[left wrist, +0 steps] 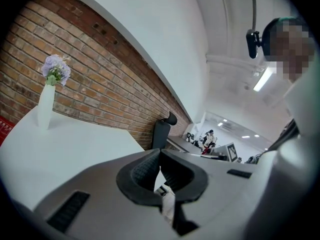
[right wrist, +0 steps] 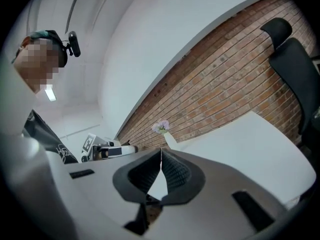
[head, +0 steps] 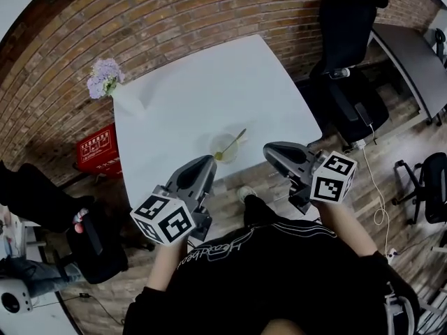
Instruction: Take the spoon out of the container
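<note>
A clear round container (head: pixel 223 146) stands near the front edge of the white table (head: pixel 202 89). A gold spoon (head: pixel 233 144) leans in it, handle pointing up and to the right. My left gripper (head: pixel 208 160) hovers just below and left of the container, jaws shut and empty; in the left gripper view its tips (left wrist: pixel 159 151) meet. My right gripper (head: pixel 268 149) is to the container's right, level with the table's front edge, also shut with nothing held; the right gripper view shows its tips (right wrist: pixel 161 151) touching. The container is hidden in both gripper views.
A white vase with purple flowers (head: pixel 112 86) stands at the table's far left corner. A black office chair (head: pixel 346 54) is at the right, a red crate (head: pixel 98 149) on the floor to the left. A brick wall (head: pixel 140 19) runs behind the table.
</note>
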Demonstrator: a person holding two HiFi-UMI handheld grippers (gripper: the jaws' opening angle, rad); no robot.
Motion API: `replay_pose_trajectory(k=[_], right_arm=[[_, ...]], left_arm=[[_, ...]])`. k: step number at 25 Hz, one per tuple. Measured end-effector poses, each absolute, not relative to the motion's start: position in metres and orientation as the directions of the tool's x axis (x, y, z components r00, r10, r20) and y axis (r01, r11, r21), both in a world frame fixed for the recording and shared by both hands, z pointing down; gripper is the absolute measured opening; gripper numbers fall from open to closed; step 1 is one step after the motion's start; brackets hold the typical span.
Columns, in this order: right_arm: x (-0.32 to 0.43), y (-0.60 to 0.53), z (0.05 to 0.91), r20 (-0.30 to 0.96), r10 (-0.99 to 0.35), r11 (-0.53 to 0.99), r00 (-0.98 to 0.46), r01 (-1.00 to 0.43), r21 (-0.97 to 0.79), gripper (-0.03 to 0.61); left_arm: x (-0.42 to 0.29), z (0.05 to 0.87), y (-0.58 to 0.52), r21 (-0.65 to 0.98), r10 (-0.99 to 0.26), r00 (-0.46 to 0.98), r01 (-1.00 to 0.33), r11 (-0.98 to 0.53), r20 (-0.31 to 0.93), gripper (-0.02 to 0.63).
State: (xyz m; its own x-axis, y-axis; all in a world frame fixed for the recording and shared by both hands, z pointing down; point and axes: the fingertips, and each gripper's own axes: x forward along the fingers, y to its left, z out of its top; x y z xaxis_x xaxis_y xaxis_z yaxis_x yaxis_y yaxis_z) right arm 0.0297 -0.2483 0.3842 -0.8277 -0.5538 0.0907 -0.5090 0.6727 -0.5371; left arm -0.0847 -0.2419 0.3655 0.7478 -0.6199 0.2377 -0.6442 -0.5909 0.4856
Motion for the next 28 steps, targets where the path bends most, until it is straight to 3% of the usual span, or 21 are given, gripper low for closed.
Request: replay_pose_trajectory(k=[22, 25, 28], right_arm=[[0.019, -0.33, 0.451, 0.172, -0.496, 0.653, -0.851, -0.496, -0.573, 0.003], [0.016, -0.331, 0.46, 0.182, -0.484, 0.659, -0.856, -0.493, -0.569, 0.081], [0.015, -0.332, 0.469, 0.198, -0.471, 0.665, -0.86, -0.493, -0.561, 0.1]], left_arm=[[-0.1, 0.429, -0.303, 0.551, -0.642, 0.688, -0.699, -0.457, 0.34, 0.005], [-0.101, 0.437, -0.301, 0.559, -0.64, 0.683, -0.702, -0.441, 0.352, 0.005], [-0.101, 0.445, -0.299, 0.569, -0.639, 0.678, -0.705, -0.424, 0.363, 0.005]])
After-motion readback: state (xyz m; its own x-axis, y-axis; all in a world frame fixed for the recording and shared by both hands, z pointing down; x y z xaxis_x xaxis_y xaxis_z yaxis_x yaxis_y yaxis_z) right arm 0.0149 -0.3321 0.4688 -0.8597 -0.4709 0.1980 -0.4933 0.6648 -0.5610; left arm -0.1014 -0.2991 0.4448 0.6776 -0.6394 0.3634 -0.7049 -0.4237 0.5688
